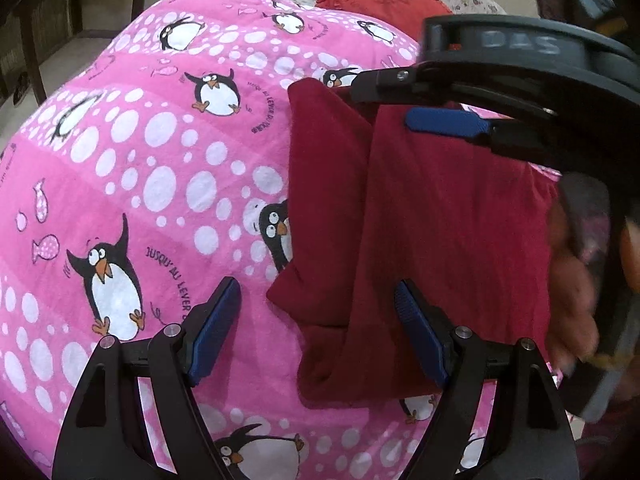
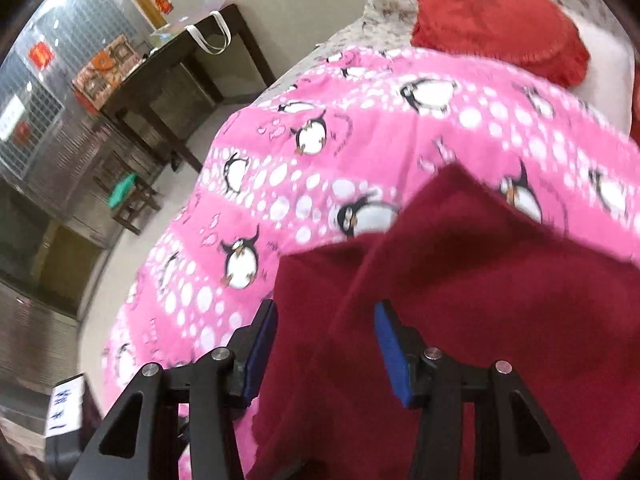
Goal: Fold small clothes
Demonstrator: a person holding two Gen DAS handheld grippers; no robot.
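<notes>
A dark red garment (image 1: 432,216) lies partly folded on a pink penguin-print blanket (image 1: 160,168). My left gripper (image 1: 318,320) is open, its fingers straddling the garment's near left corner just above it. My right gripper (image 1: 400,100) shows at the upper right of the left wrist view, open over the garment's far edge. In the right wrist view the right gripper (image 2: 326,344) is open above the garment (image 2: 480,300), with a fold running between its fingers. The blanket (image 2: 320,152) spreads beyond.
A red frilled cushion (image 2: 500,20) lies on a floral sheet (image 2: 384,4) at the far end of the bed. A dark wooden table (image 2: 180,64) and a stool (image 2: 128,200) stand on the floor to the left. The bed's edge drops off on the left.
</notes>
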